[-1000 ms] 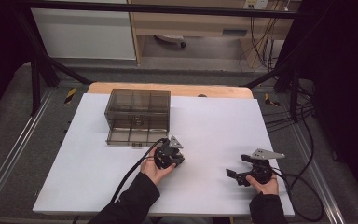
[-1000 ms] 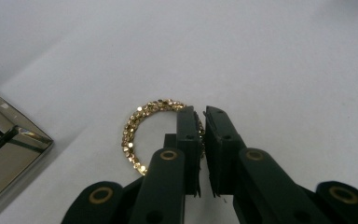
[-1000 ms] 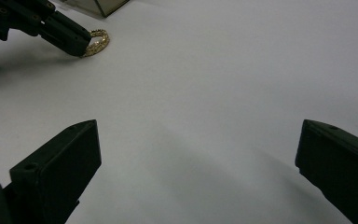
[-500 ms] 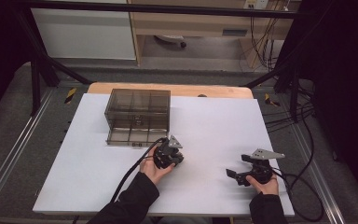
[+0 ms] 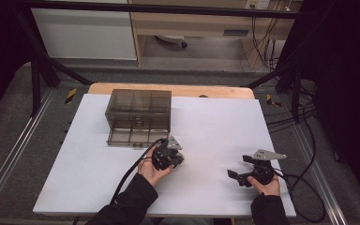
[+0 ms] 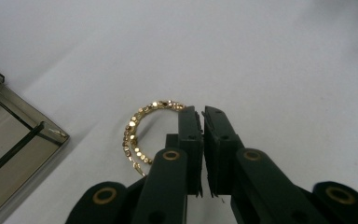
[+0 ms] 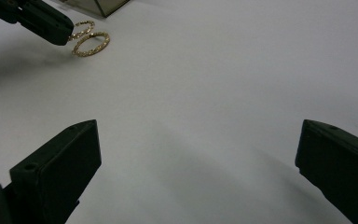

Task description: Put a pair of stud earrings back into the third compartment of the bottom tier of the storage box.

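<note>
Left tongs [image 6: 202,114] clamp gold ring [image 6: 137,135]; right tongs [image 7: 196,154] agape; their view shows second ring [image 7: 91,44].

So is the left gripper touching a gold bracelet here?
Touching. In the left gripper view the left gripper has its jaws shut on the gold bracelet, which rises off the white table.

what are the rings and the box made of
Rings: likely gold-toned metal, shiny, with a beaded or faceted surface that throws small bright glints; plated or solid can't be told. The left gripper is shut on one ring.
Box: probably smoke-tinted clear plastic, glossy; its inner dividers show through the walls, though glass can't be ruled out.
</note>
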Demonstrator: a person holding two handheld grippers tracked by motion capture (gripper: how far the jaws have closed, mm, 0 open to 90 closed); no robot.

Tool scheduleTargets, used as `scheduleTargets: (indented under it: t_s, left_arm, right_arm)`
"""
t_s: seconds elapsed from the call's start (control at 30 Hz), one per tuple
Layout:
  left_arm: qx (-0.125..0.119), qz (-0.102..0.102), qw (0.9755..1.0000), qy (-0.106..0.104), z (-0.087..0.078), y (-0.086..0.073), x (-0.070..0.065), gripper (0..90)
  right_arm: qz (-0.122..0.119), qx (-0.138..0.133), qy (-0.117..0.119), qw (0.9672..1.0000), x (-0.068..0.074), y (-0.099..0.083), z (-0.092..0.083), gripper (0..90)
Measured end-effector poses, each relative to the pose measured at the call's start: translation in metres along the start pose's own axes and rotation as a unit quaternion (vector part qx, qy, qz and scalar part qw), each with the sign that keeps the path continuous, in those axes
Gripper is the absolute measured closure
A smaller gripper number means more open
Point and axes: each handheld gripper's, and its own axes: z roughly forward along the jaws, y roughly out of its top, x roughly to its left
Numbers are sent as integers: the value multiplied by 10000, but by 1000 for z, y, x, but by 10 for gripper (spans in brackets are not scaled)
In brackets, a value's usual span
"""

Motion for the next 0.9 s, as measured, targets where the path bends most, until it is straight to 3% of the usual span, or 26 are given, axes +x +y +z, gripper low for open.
scheduleTargets:
  t_s: [0.9]
  left_arm:
    - [-108, -134, 9998, 113, -34, -11, 13, 855]
  right_arm:
    - [-2, 3, -3, 10000, 0, 0, 0, 8]
